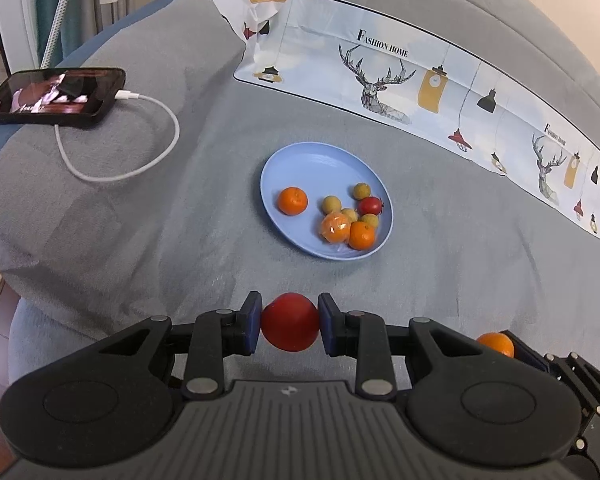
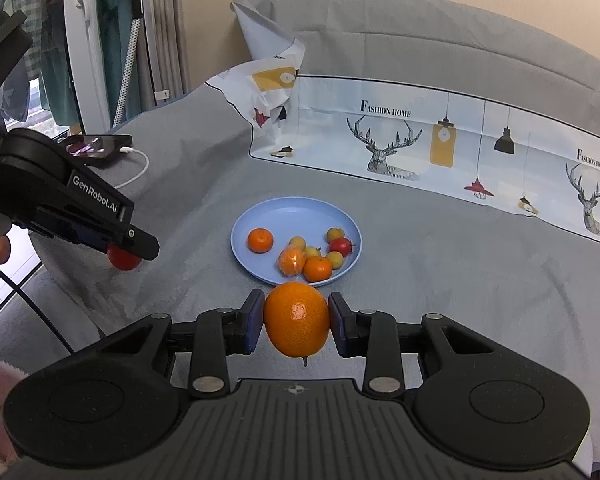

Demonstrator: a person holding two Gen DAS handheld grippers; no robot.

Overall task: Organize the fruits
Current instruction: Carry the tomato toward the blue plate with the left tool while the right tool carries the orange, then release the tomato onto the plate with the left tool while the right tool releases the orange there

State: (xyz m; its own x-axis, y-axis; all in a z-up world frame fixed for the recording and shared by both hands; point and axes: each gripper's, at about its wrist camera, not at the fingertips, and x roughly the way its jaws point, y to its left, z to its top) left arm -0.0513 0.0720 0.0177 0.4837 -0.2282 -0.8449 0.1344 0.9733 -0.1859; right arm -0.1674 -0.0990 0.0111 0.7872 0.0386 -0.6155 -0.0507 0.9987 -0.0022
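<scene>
our left gripper pinches a red tomato, half hidden in the right view; our right gripper clamps an orange, covering the blue plate's near rim.

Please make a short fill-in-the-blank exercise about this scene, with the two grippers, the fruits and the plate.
1. The left gripper is shut on a ____ fruit.
2. The right gripper holds an ____ mandarin.
3. The other fruits lie on a ____ plate.
4. A white cable is plugged into the ____.

Missing words: red; orange; blue; phone
</scene>
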